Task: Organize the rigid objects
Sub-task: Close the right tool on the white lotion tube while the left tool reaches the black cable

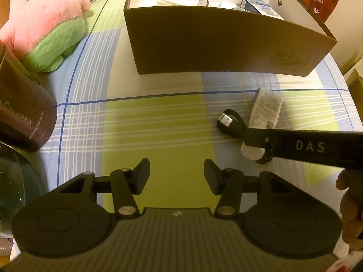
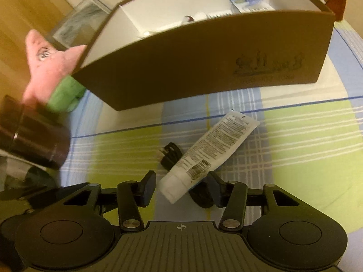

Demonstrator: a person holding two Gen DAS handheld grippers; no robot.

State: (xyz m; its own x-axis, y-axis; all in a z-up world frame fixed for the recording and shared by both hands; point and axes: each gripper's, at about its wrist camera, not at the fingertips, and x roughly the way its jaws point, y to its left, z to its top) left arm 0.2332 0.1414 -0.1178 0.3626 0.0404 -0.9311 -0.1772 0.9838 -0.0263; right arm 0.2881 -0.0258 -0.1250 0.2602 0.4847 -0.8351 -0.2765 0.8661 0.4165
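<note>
White tube (image 2: 209,153) across black cable (image 2: 170,155)

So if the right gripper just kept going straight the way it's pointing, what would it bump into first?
Most likely the white tube: its cap end already lies between the open fingers of the right gripper. A black cable lies partly under it, and the brown box stands behind. Depth is hard to judge.

The right gripper (image 2: 182,189) hangs with its jaws spread wide around the capped end of a white printed plastic tube (image 2: 207,153). Just beyond lies a coiled black cable (image 2: 170,156); farther ahead stands an open brown cardboard box (image 2: 204,68).
</note>
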